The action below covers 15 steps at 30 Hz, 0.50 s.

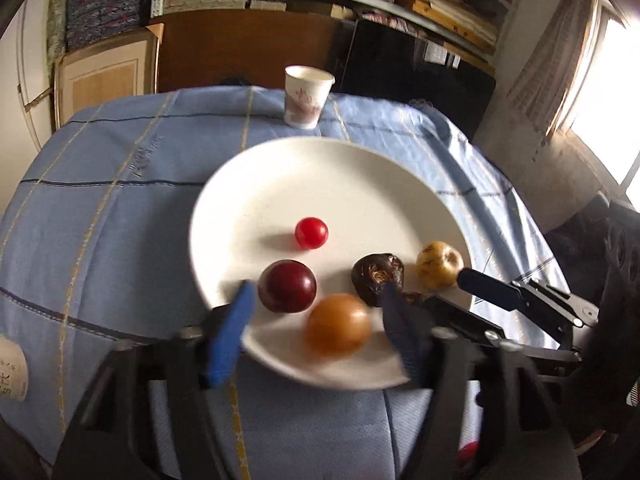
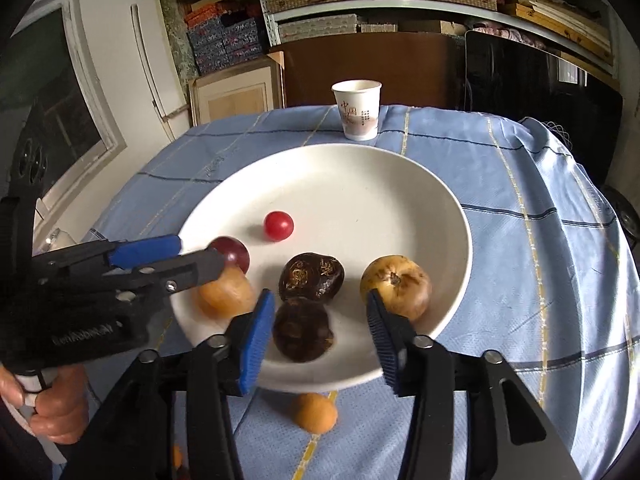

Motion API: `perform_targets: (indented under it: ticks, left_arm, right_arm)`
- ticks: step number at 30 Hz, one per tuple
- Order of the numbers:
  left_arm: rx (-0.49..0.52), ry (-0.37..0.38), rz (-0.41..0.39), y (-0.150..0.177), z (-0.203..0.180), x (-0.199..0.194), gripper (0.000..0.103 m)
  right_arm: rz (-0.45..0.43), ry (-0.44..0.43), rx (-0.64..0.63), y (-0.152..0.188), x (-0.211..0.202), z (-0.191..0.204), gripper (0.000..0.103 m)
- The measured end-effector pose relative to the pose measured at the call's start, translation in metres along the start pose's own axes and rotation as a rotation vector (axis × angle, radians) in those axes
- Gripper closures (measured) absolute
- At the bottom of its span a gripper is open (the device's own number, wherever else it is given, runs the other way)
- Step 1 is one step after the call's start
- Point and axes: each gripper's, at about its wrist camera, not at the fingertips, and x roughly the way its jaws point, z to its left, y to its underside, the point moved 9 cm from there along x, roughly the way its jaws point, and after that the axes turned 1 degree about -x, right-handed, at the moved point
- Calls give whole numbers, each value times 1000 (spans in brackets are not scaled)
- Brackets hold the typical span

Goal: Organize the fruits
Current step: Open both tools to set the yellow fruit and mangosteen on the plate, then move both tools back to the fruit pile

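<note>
The left gripper (image 1: 316,316) hangs over the near rim of a white plate (image 1: 340,184), its blue pads spread wide with an orange fruit (image 1: 338,326) lying loose between them, not pressed. A dark red plum (image 1: 287,286) sits just beside the left pad, and a small red cherry tomato (image 1: 311,233) lies farther in. The right gripper (image 2: 316,320) is partly open, its pads either side of a dark brown round fruit (image 2: 303,328) without touching it. A second dark fruit (image 2: 311,276) lies just beyond, and a yellow-brown fruit (image 2: 396,286) sits beside the right pad. Another orange fruit (image 2: 314,412) rests off the plate on the blue checked tablecloth (image 2: 540,240), nearest the right gripper. Both grippers point steeply downward; a hand (image 2: 48,400) grips the left one's handle. A paper cup (image 2: 358,110) stands at the far edge.
</note>
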Motion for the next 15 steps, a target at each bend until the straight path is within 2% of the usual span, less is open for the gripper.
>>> perform_targets:
  ticks: [1,6,12,15]
  left_arm:
    - [-11,-5,-16,0,2,-8,22]
    - [-44,-11,-88,18,10,-53,9]
    - [-104,-90,-163,65,32,-90,7]
    - [-119,-111,-137,96,46,-93,7]
  right_arm:
    - [-13,-5,6,1,-7,-1,52]
    - [-93,7,-3,17,-48,-3,44]
    - [-142,23,14,48,-79,-11,41]
    - [-118,15,41,76,-87,-18,41]
